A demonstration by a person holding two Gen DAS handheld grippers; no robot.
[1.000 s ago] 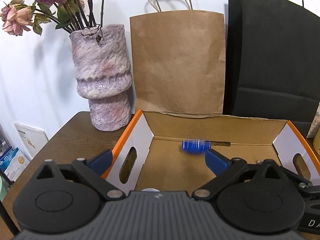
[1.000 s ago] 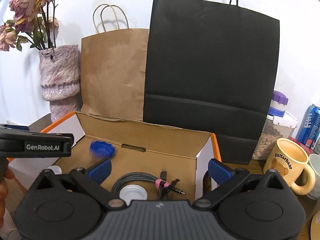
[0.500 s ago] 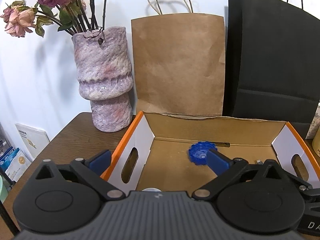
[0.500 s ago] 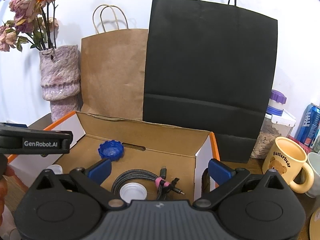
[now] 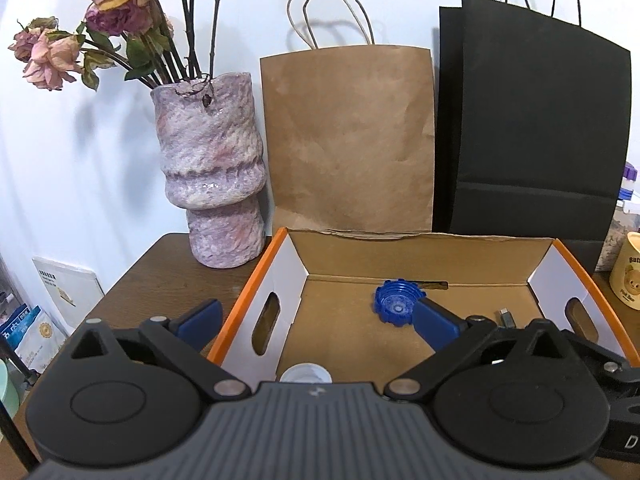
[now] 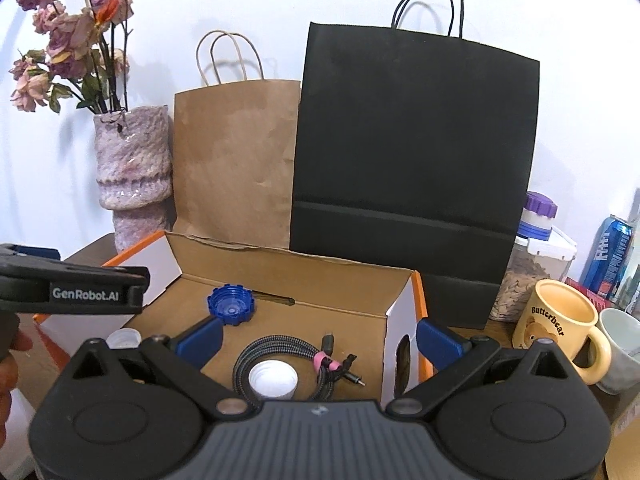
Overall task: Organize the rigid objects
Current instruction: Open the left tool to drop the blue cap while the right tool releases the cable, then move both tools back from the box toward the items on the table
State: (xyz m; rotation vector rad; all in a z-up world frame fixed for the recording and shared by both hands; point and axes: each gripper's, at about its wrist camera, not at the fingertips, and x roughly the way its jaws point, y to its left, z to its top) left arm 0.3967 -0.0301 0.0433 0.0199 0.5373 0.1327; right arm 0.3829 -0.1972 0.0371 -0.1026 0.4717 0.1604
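Blue cap is being kept at box twelve o'clock for storage; both grippers, left gripper and right gripper, are being held spread, empty.

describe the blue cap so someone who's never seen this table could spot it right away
Find the open orange-edged cardboard box in front of the paper bags. The blue cap lies on its floor near the back wall, open side up. Unlike the smooth white caps nearby, its rim is notched.

- Left gripper: matte black linkage arms, round black pivot discs, silver screws, blue finger pads, ribbed grey housing.
- Right gripper: identical build.
- White "GenRobot.AI" lettering on the left gripper's side, seen from the right wrist.
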